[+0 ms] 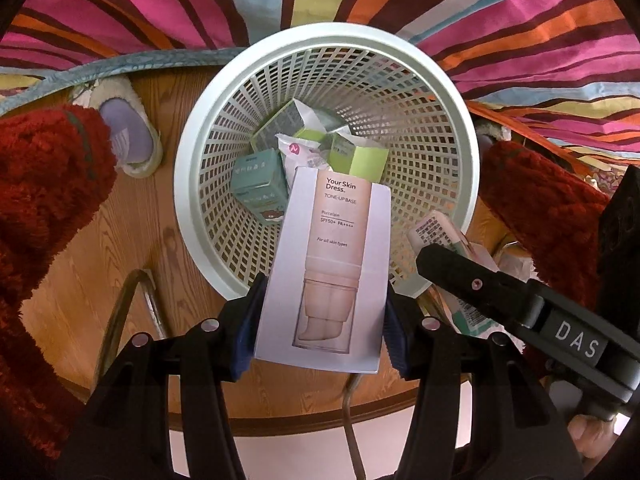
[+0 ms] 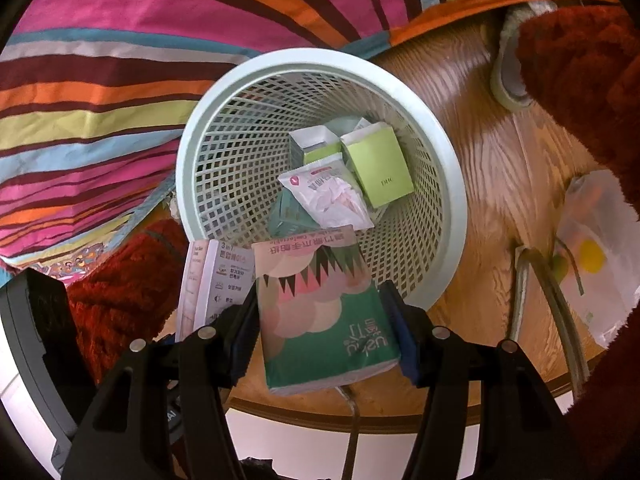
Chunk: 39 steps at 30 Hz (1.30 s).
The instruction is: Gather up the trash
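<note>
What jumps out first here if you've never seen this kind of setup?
The white lattice wastebasket on the wooden floor draws the eye, with small cartons and a crumpled wrapper already lying in its bottom. Over its near rim, the left gripper clamps a pale tone-up base box, while the right gripper clamps a green-and-pink tissue pack. Behind the basket hangs a brightly striped cloth.

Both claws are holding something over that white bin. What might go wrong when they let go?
1. The left claw holds the tall white skincare box with much of it short of the bin's rim, so it may tip onto the wooden floor.
2. The right claw holds the green tissue pack equally near the rim.
3. The claws sit close together and might bump.
</note>
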### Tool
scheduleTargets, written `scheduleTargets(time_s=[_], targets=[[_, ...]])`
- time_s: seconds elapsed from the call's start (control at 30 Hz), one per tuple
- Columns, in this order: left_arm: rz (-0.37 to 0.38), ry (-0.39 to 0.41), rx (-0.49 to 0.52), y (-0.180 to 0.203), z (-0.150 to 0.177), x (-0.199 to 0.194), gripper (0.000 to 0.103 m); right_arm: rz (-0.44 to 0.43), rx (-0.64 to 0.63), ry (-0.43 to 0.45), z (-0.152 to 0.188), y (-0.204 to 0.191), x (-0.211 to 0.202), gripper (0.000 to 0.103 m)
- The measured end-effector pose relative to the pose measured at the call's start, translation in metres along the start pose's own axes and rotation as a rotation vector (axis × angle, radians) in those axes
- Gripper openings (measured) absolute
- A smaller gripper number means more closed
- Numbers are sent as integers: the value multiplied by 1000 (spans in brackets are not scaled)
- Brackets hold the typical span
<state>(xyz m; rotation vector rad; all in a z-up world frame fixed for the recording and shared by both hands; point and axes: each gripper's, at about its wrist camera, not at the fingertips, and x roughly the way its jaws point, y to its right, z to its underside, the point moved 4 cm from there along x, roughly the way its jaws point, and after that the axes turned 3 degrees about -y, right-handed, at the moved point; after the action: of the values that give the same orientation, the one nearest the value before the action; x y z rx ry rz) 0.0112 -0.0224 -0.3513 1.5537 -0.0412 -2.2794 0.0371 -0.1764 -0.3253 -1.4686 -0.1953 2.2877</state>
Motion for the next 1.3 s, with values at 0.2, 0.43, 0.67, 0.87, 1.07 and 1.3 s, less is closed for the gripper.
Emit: scheduleTargets(time_s=[0.2,0.43,0.67,0.87,1.07,1.3], targets=[[2,-51,-16,-1,0,13,66,-16,32,-16,-2,5,7,83],[-13,-37,-17,-1,-1,11,81,-12,64,-11,-4,10,9,89],[-27,5,-32,-5,1,1,81,-19,43,15,-3,9,3,89],[-53,87,-9,-4,0,-22,81,-20,-1,72,0,0,-11,89],[-63,153,33,2,5,-40,81,-24,-43,128,4,-8,-26,89],[-79,238,76,7,9,-67,81,-15,-124,221,15,-18,-54,89]])
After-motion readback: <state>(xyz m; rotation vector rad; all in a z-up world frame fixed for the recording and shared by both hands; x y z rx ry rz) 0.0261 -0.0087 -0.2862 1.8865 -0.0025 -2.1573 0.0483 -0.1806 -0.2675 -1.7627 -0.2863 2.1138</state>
